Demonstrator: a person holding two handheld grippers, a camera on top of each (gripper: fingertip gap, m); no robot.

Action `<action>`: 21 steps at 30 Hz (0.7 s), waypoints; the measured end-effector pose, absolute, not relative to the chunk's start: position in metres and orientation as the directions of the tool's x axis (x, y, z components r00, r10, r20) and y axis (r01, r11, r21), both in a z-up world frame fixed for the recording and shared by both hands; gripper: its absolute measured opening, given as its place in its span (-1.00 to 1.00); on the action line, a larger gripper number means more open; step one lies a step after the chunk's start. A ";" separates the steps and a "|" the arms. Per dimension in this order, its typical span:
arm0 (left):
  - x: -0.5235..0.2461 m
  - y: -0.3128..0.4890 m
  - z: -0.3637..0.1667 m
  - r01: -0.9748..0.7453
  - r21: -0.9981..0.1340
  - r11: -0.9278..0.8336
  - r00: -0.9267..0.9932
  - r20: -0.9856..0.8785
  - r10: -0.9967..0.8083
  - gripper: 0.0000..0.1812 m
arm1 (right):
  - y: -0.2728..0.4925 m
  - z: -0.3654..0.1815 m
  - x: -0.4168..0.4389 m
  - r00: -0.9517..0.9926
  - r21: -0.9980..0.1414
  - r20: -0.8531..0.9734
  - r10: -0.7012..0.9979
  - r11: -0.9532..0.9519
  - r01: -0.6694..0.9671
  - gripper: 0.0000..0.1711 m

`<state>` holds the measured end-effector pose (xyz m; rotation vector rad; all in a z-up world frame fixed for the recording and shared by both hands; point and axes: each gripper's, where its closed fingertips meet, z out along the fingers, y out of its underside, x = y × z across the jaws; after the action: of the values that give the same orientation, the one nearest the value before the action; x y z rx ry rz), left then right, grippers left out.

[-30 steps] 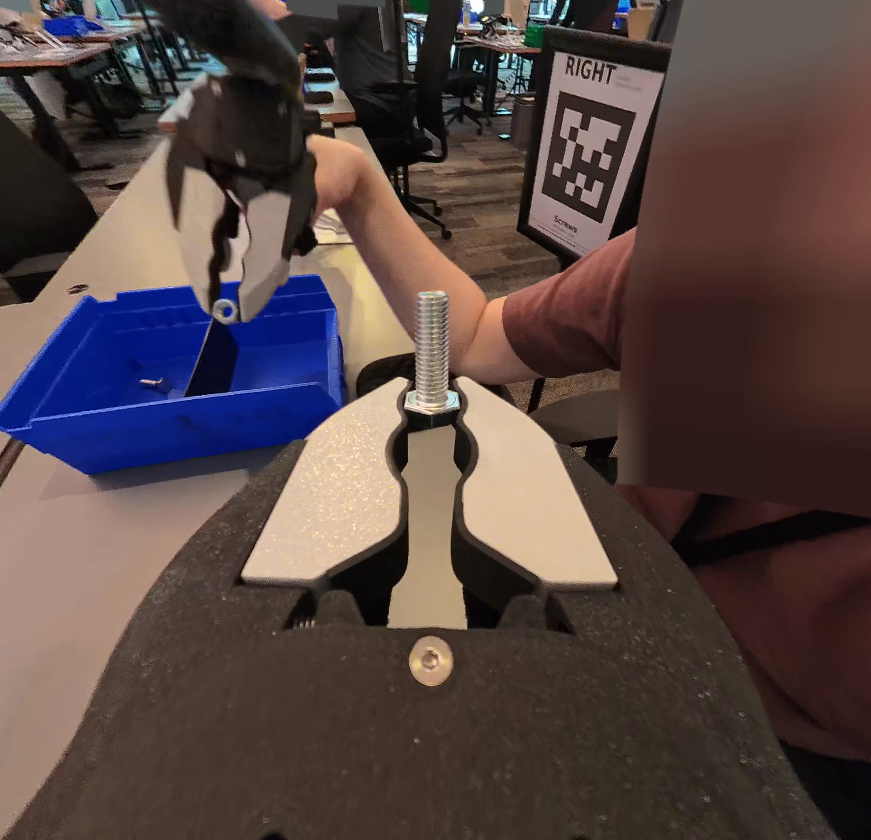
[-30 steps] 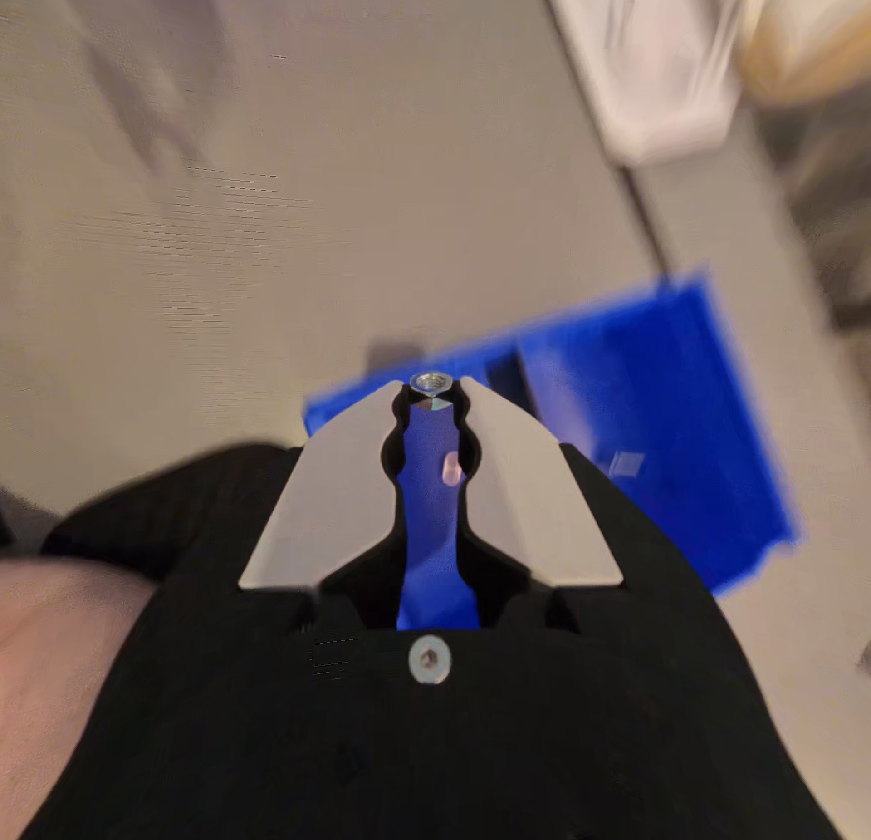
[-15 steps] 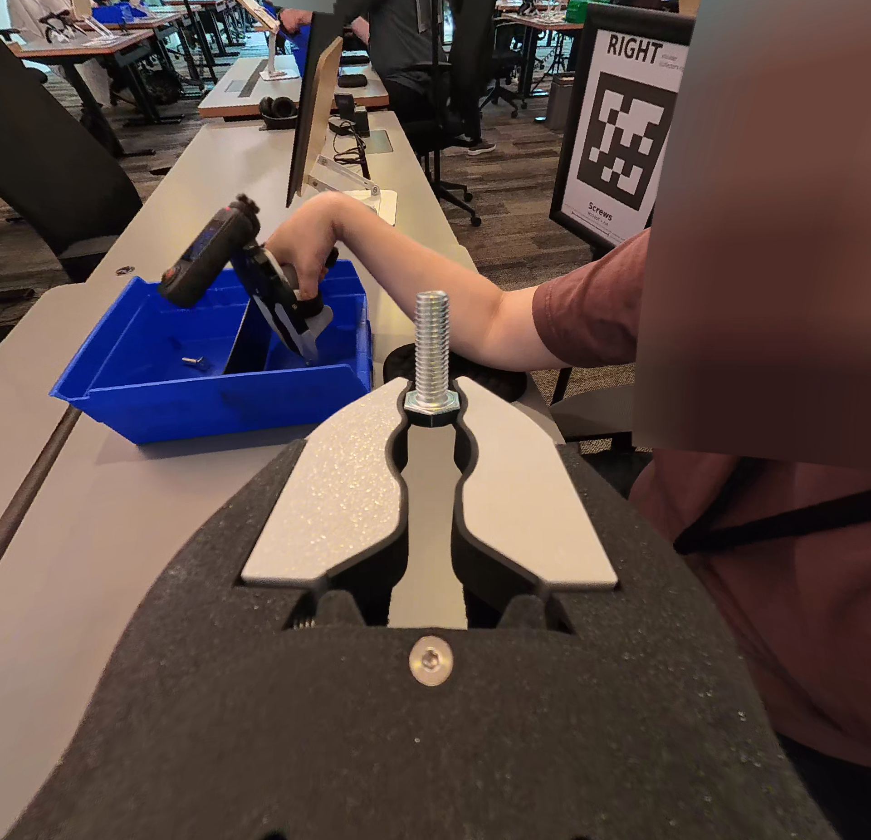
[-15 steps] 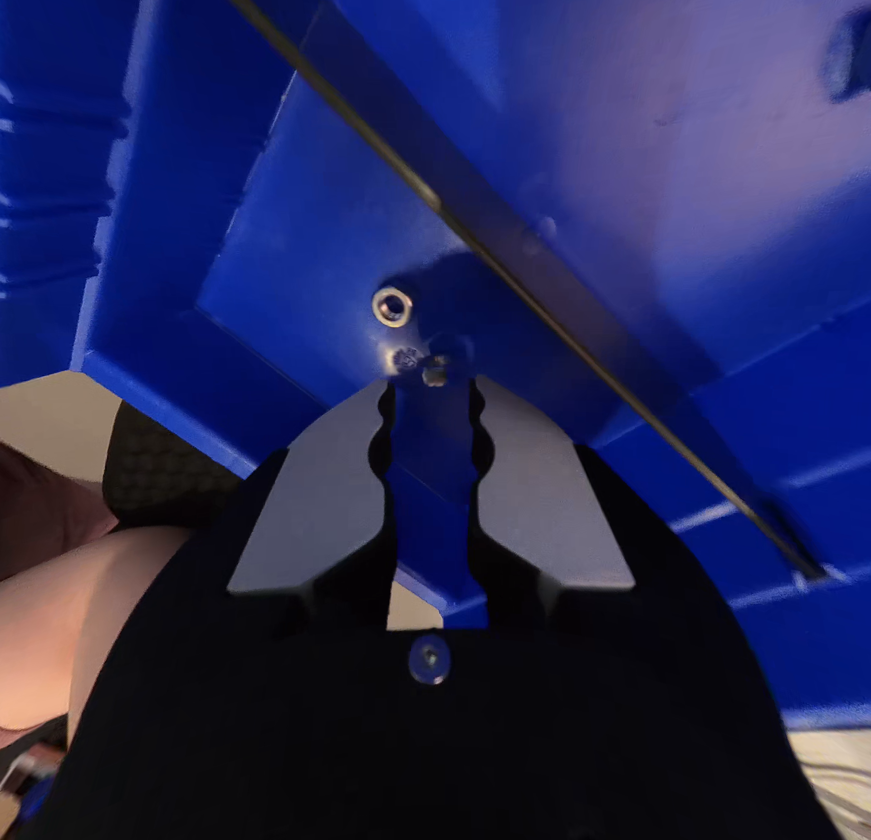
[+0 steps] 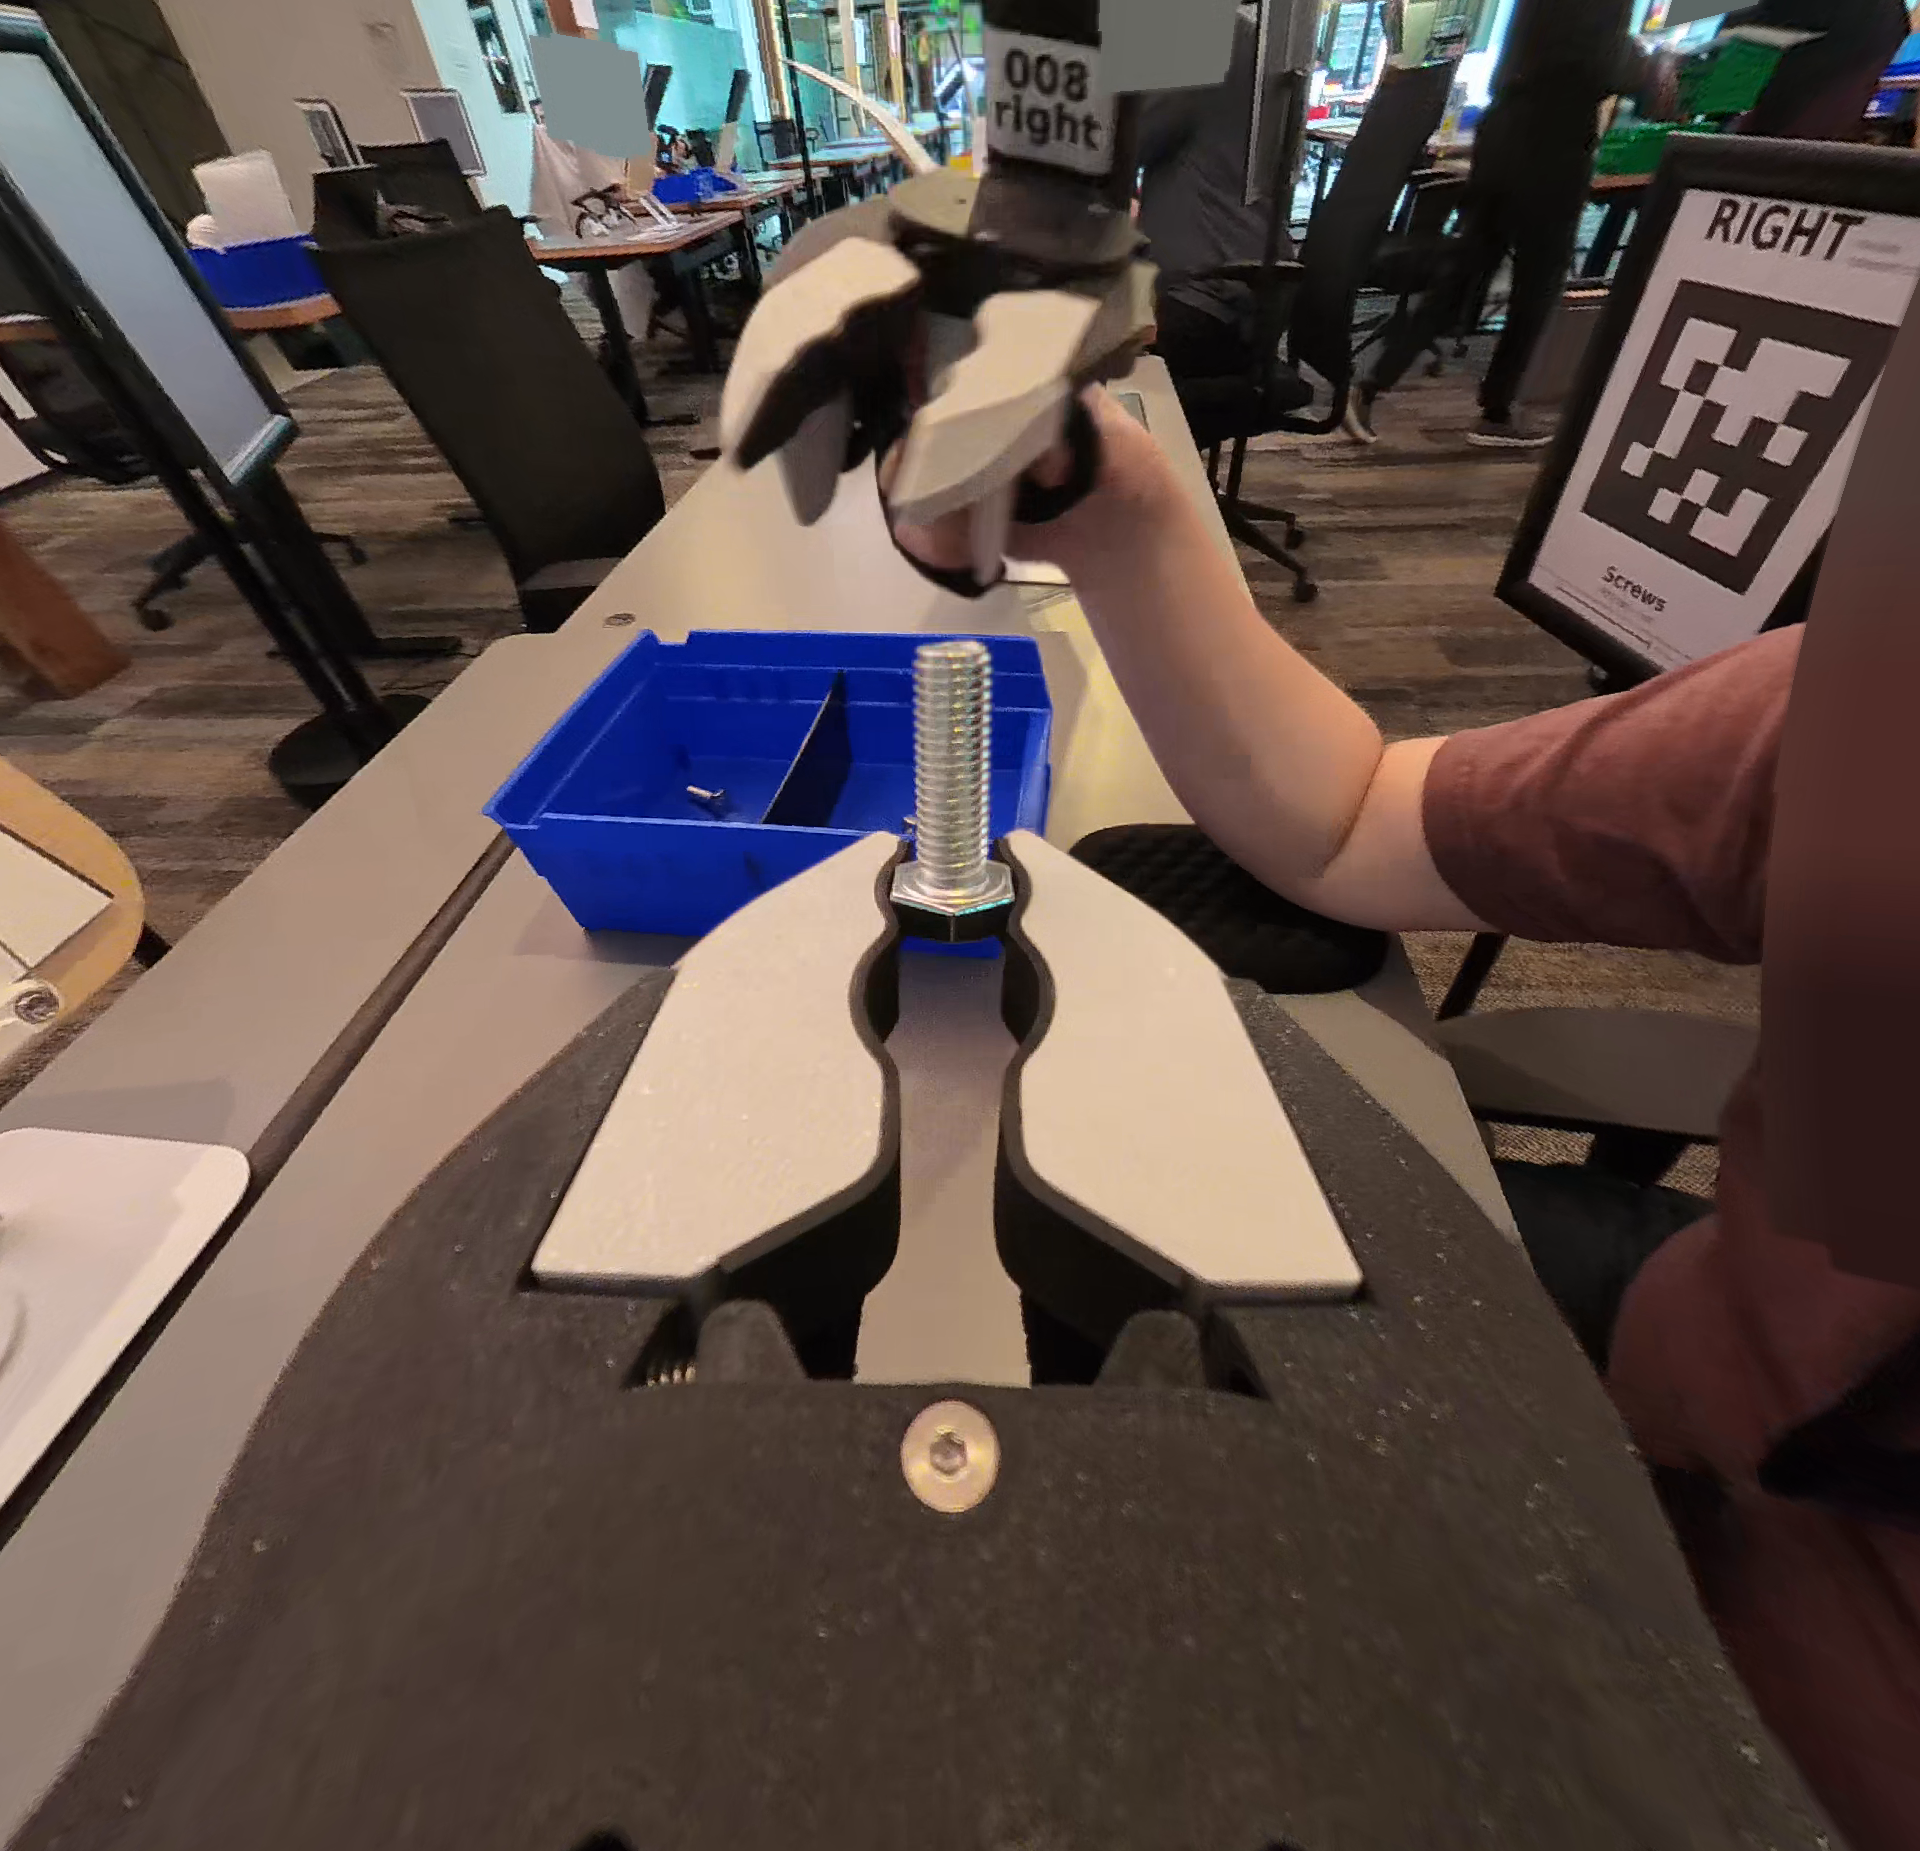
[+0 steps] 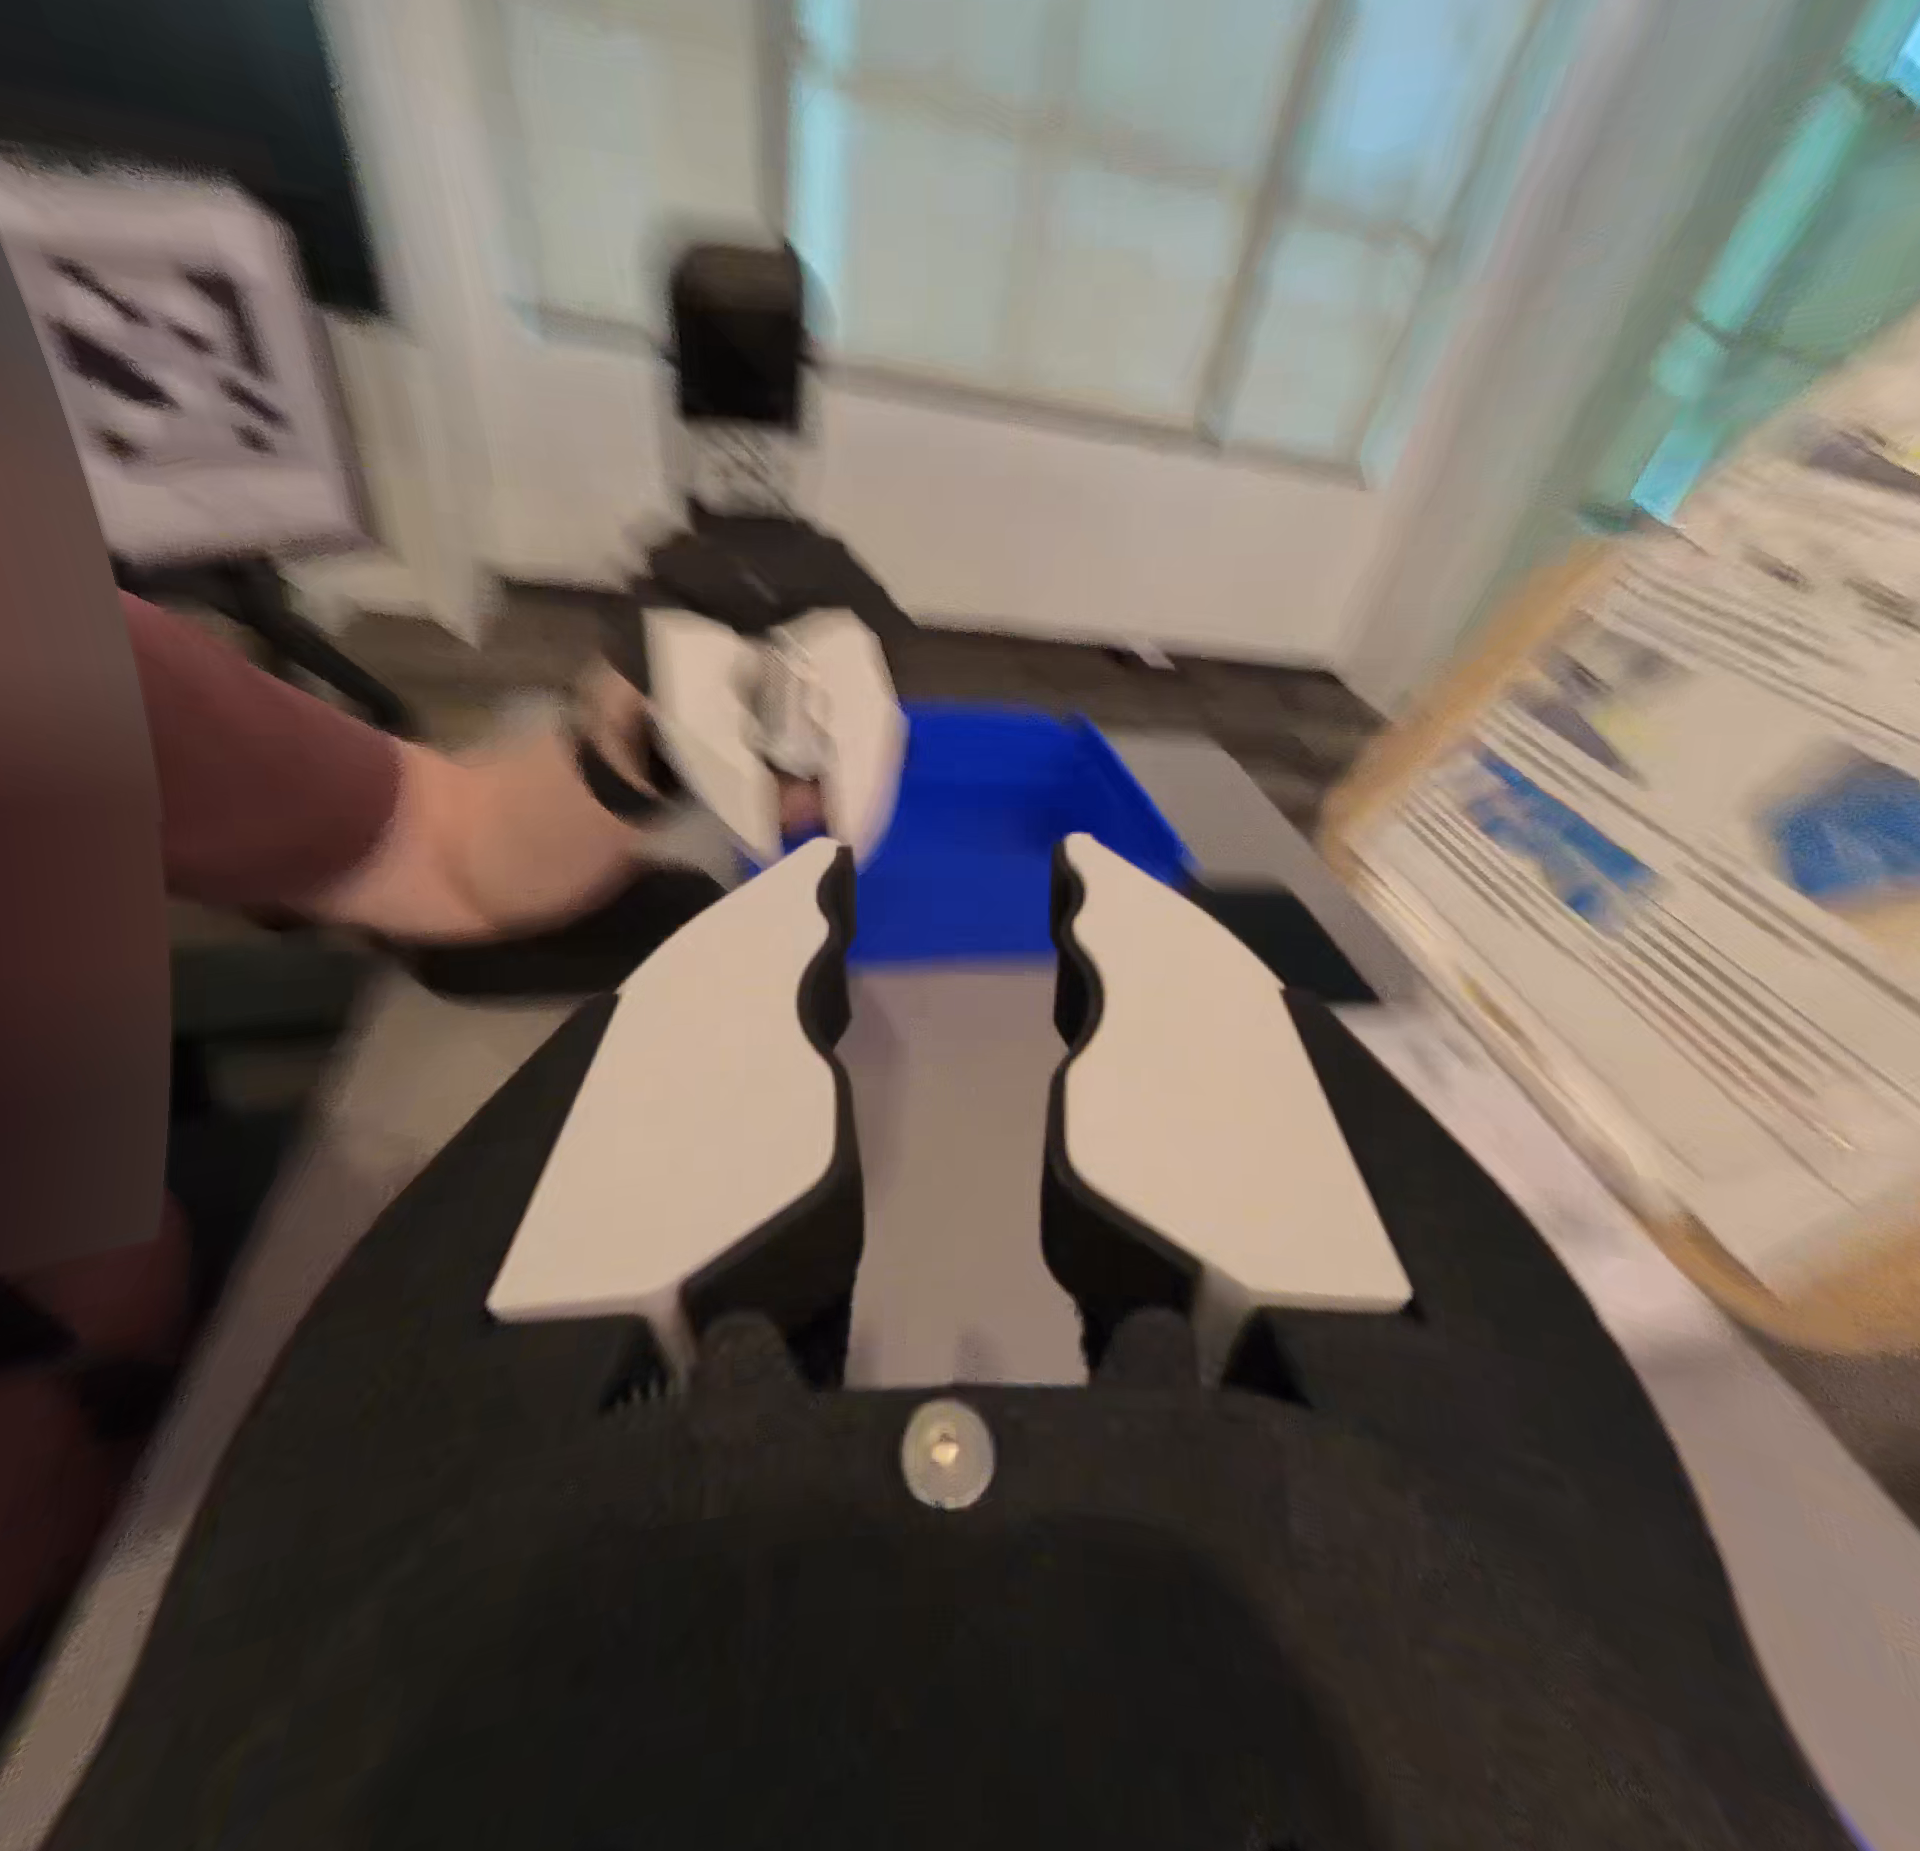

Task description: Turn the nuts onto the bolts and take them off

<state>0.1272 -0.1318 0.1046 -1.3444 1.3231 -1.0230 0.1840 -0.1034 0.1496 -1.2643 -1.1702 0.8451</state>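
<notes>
My left gripper (image 5: 951, 902) is shut on the hex head of a silver bolt (image 5: 951, 752) and holds it upright, threads up, above the grey table. My right gripper (image 5: 894, 518) hangs in the air above and behind the bolt, open and empty, fingers pointing down toward it. In the blurred right wrist view the right gripper (image 6: 951, 856) is open with nothing between its fingers. The left gripper (image 6: 790, 762) with the bolt shows ahead of it. A blue bin (image 5: 665, 866) stands behind the bolt, also in the right wrist view (image 6: 977, 908). A small screw (image 5: 707, 791) lies in its left compartment.
A black pad (image 5: 1226, 918) lies right of the bin under the person's forearm (image 5: 1247, 721). A framed marker sign (image 5: 1714, 399) stands at the right. A white tray (image 5: 94, 1251) sits at the table's left edge. Papers (image 6: 1662, 918) lie to the right in the right wrist view. About 8 cm separates my left fingertips from my right.
The right gripper went down into the blue bin with a nut, opened and left it there. It has since lifted out empty and now hangs above the bolt. The left gripper kept holding the bolt.
</notes>
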 end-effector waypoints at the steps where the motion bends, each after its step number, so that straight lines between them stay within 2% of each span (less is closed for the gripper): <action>1: 0.128 -0.131 0.104 -0.193 -0.980 0.036 0.062 -0.049 -0.997 -0.85 | -0.120 0.158 0.166 0.149 -0.988 0.152 0.977 0.150 0.029 -0.57; 3: 0.129 -0.131 0.104 -0.187 -0.982 0.027 0.060 -0.039 -0.997 -0.84 | -0.136 0.156 0.141 0.037 -0.995 0.091 0.995 0.092 -0.040 -0.58; 10: 0.132 -0.134 0.099 -0.208 -0.978 0.029 0.045 -0.039 -0.998 -0.85 | -0.128 0.131 0.100 -0.025 -0.995 -0.058 0.998 -0.059 -0.082 -0.62; 14: 0.134 -0.134 0.094 -0.233 -0.972 0.023 0.036 -0.032 -0.999 -0.84 | -0.134 0.132 0.098 -0.072 -0.991 -0.046 0.996 -0.055 -0.118 -0.88; 16: 0.136 -0.137 0.090 -0.245 -0.969 0.023 0.013 -0.027 -1.000 -0.81 | -0.130 0.130 0.100 -0.028 -0.996 0.004 1.000 0.001 -0.089 -0.88; 19: 0.135 -0.128 0.087 -0.273 -0.962 0.014 0.070 -0.034 -0.997 -0.52 | -0.113 0.143 0.130 0.098 -0.995 0.087 0.991 0.092 -0.047 -0.88; 21: 0.133 -0.124 0.088 -0.272 -0.962 0.014 0.090 -0.040 -0.995 -0.52 | -0.079 0.153 0.178 0.300 -0.990 0.136 0.944 0.141 0.006 -0.88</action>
<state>0.1326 -0.1236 0.0880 -1.4292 1.3465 -0.9755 0.1782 -0.0793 0.1527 -1.2242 -1.0360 0.8919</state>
